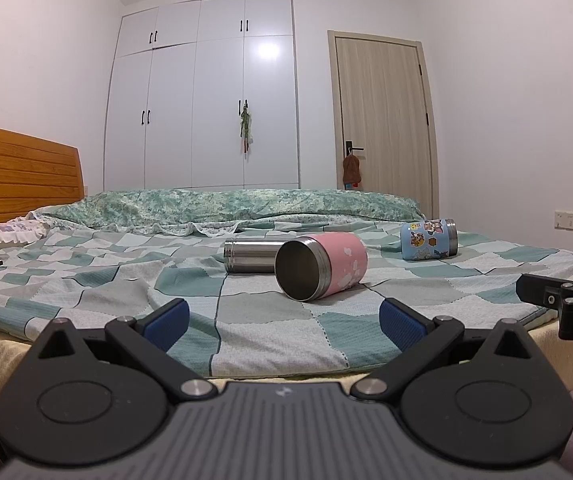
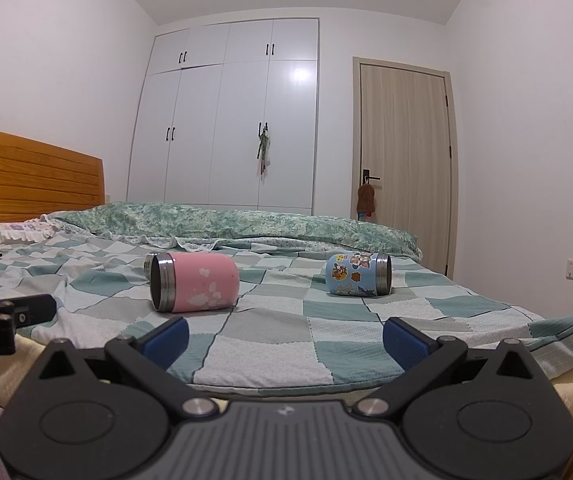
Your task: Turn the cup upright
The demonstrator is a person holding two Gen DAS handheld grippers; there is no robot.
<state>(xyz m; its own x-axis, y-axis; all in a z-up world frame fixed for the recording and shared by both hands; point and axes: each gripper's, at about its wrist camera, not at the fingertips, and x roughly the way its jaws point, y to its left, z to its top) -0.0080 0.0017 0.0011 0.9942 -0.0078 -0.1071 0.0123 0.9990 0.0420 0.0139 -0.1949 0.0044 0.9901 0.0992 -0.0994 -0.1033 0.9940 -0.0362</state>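
Hovering wide open and empty at the bed's (image 1: 86,276) edge, both tools await the approach; next, the left tool (image 1: 284,322) likely reaches the pink cup (image 1: 326,266) lying sideways.

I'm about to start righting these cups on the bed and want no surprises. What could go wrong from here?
The pink cup lies on its side on a soft, wrinkled checked blanket, so it may roll away or tip again once stood up. A steel cup lies close behind it, seemingly touching; a nudge could shift both. The blue sticker cup lies nearer the bed's right edge and might roll off. Both the left gripper and right gripper have open jaws.
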